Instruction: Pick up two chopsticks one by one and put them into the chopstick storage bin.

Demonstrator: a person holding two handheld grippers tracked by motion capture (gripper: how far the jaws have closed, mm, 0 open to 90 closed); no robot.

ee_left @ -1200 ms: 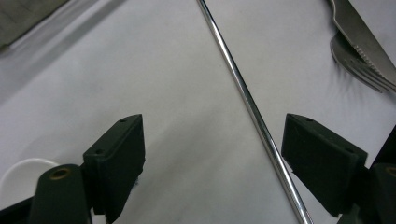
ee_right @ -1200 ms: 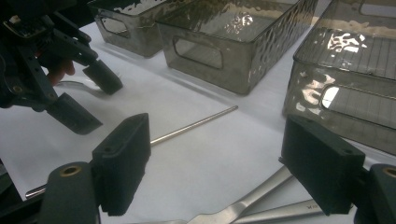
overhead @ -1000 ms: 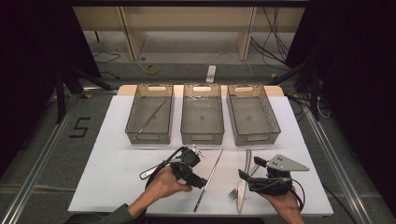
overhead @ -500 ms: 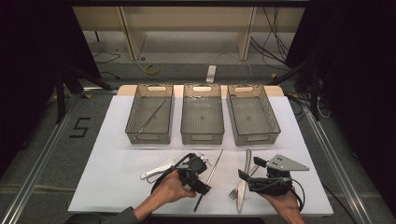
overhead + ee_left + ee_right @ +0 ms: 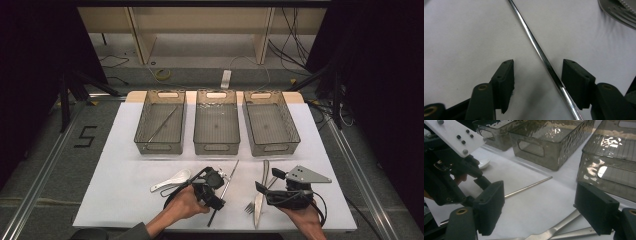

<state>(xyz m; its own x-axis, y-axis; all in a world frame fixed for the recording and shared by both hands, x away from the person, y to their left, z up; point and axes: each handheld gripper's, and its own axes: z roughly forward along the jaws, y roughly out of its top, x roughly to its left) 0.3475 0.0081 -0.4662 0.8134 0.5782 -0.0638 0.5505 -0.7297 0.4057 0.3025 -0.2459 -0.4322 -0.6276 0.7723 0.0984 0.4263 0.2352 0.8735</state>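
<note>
A thin metal chopstick (image 5: 228,182) lies slanted on the white table cover (image 5: 125,150). My left gripper (image 5: 220,182) is lowered over it. In the left gripper view the chopstick (image 5: 541,53) runs between the jaws of that gripper (image 5: 537,68), close to the right pad (image 5: 574,80) and apart from the left one. The jaws have just been closing and still stand open around the rod. My right gripper (image 5: 267,180) rests open on the right, over a knife (image 5: 259,200) and a fork (image 5: 250,206). In the right gripper view the knife (image 5: 556,230) lies below that gripper's (image 5: 539,195) wide-apart jaws.
Three smoky plastic bins stand in a row at the back: left (image 5: 145,135) with a chopstick (image 5: 162,124) inside, middle (image 5: 216,145), right (image 5: 272,146). A white spoon (image 5: 171,181) lies left of my left hand. The table's front edge is close to both forearms.
My left gripper has shifted a little right and down onto the chopstick, uncovering the white spoon, and its jaws have narrowed. The right gripper has kept still.
</note>
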